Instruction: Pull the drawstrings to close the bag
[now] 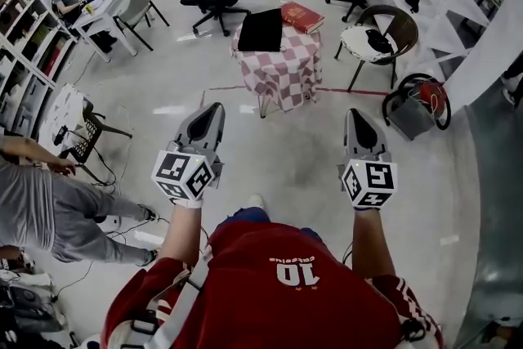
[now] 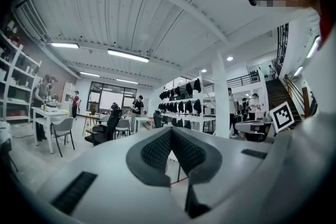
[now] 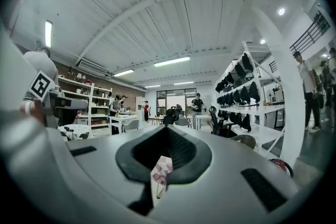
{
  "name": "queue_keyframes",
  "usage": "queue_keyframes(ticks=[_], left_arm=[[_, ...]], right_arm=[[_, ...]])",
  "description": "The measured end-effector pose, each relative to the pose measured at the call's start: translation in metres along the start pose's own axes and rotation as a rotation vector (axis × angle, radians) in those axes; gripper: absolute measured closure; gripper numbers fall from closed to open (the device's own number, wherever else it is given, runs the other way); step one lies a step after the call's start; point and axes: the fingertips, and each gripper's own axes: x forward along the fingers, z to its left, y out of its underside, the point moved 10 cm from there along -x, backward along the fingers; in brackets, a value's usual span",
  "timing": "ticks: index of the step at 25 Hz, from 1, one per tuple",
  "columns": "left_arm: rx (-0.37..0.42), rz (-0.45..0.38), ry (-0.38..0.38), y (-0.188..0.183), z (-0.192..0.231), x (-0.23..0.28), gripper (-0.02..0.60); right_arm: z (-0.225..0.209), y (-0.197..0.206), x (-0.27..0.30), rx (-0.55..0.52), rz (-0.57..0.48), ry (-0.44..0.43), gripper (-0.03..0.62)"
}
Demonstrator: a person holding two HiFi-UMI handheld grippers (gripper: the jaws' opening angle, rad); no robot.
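Since both grippers hang in the air with nothing in them, the task looks not yet begun: this is the approach. Nearest, the left gripper (image 1: 213, 107) and the right gripper (image 1: 357, 115) are held level side by side over the floor (image 1: 286, 151), each with its jaws pressed together and empty. Farther off, ahead and between them, stands a small desk (image 1: 282, 71) under a checked cloth. On its far part lies what seems to be the black bag (image 1: 261, 30), flat, with a red book (image 1: 301, 16) just to its right. No drawstrings can be made out from here. Next, I judge, both grippers must reach the desk, open, and find one cord each.
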Motion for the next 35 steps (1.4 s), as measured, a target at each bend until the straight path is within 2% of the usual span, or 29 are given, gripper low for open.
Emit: queue_keyframes(ticks=[7, 14, 20, 27, 35], left_arm=[[0.025, 0.016, 0.005, 0.004, -0.004, 0.005, 0.577], [0.007, 0.029, -0.023, 0.013, 0.017, 0.021, 0.577], [-0.008, 0.032, -0.028, 0.024, 0.044, 0.055, 0.577], [-0.025, 0.042, -0.022, 0.037, 0.102, 0.125, 0.575], [0.005, 0.061, -0.015, 0.034, 0.19, 0.217, 0.577]], right_arm=[[-0.007, 0.004, 0.002, 0.008, 0.006, -0.011, 0.579], [-0.014, 0.016, 0.022, 0.027, 0.035, -0.013, 0.579], [-0.02, 0.022, 0.063, 0.011, 0.06, -0.022, 0.578], [-0.03, 0.028, 0.147, -0.012, 0.085, -0.021, 0.577], [-0.034, 0.025, 0.26, -0.017, 0.122, -0.002, 0.578]])
